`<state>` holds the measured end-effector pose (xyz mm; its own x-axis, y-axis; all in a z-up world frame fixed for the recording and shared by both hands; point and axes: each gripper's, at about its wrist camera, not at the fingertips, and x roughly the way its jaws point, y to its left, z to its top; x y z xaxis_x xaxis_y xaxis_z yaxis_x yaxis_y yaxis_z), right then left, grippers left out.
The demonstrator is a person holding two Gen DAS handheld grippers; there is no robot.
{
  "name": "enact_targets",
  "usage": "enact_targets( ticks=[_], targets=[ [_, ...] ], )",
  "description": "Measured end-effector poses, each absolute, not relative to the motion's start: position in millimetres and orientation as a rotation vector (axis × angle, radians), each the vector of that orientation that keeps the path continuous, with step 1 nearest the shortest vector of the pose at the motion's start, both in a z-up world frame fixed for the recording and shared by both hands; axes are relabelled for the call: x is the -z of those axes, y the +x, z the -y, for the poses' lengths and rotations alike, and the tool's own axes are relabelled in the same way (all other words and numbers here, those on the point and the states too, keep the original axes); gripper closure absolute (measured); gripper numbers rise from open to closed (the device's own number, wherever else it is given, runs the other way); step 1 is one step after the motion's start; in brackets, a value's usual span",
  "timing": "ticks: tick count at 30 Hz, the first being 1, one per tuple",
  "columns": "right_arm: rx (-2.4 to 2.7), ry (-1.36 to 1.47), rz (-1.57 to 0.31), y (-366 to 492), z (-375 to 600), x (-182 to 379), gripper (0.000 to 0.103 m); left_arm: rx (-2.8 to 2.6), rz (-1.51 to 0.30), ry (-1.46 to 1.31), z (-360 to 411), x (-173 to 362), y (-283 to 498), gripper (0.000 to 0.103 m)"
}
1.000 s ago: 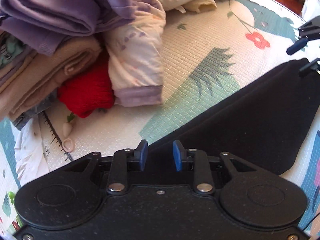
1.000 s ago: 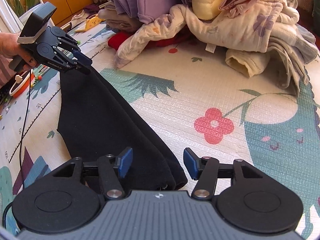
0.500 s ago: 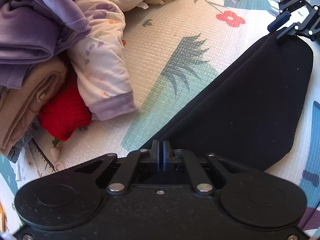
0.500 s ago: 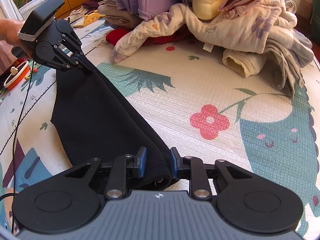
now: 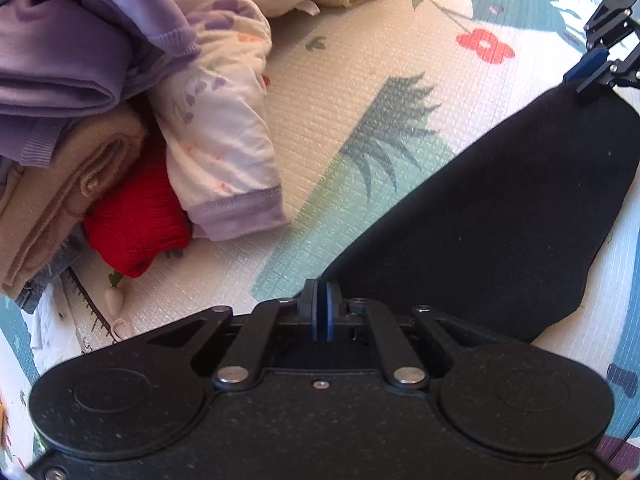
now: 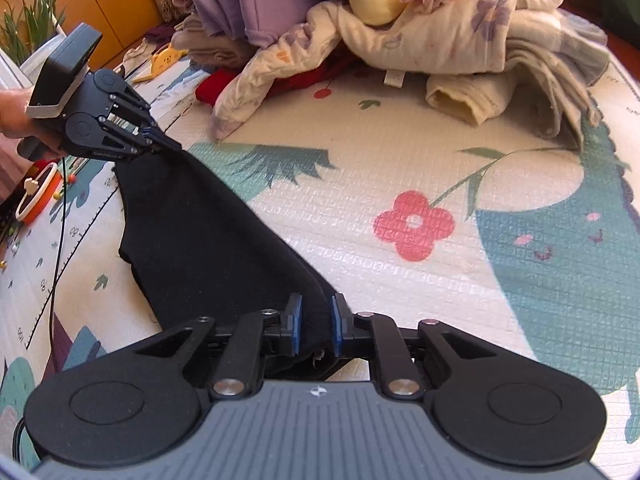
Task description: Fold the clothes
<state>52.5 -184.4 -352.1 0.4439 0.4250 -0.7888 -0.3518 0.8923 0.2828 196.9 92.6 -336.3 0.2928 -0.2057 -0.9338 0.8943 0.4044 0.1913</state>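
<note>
Left tool (image 5: 320, 300) pinched on black garment (image 5: 500, 208), right tool (image 6: 314, 322) apparently gripping it

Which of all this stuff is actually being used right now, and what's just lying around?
In use:
- black garment
- left hand-held gripper, shut on it
- right hand-held gripper, jaws just closing on it

Lying about:
- heap of clothes
- red knit
- orange toy

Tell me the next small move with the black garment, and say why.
Probably lift both claws together to raise the black garment off the mat. The left claw pinches one corner, and the right claw, whose jaws have just been closing, clamps a thicker bunch at the other end, so the top edge is stretched between them.
</note>
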Motion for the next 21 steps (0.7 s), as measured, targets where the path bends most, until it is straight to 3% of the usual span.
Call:
enact_targets(
  ticks=[4,5,7,15,21],
  targets=[
    [-0.466,0.087,-1.004,53,183,354,0.077,0.761,-0.980,0.785,-105,326,206,0.073],
    [-0.455,0.091,-1.001,53,184,354,0.065,0.726,-0.984,0.739,-116,322,211,0.073],
    [-0.435,0.104,-0.992,51,189,353,0.053,0.633,-1.029,0.604,-145,314,219,0.073],
    [-0.445,0.110,-0.908,39,193,342,0.055,0.233,-1.168,0.010,-270,306,208,0.073],
    [-0.540,0.067,-0.908,36,167,341,0.060,0.163,-1.184,-0.287,-290,320,187,0.074]
  ],
)
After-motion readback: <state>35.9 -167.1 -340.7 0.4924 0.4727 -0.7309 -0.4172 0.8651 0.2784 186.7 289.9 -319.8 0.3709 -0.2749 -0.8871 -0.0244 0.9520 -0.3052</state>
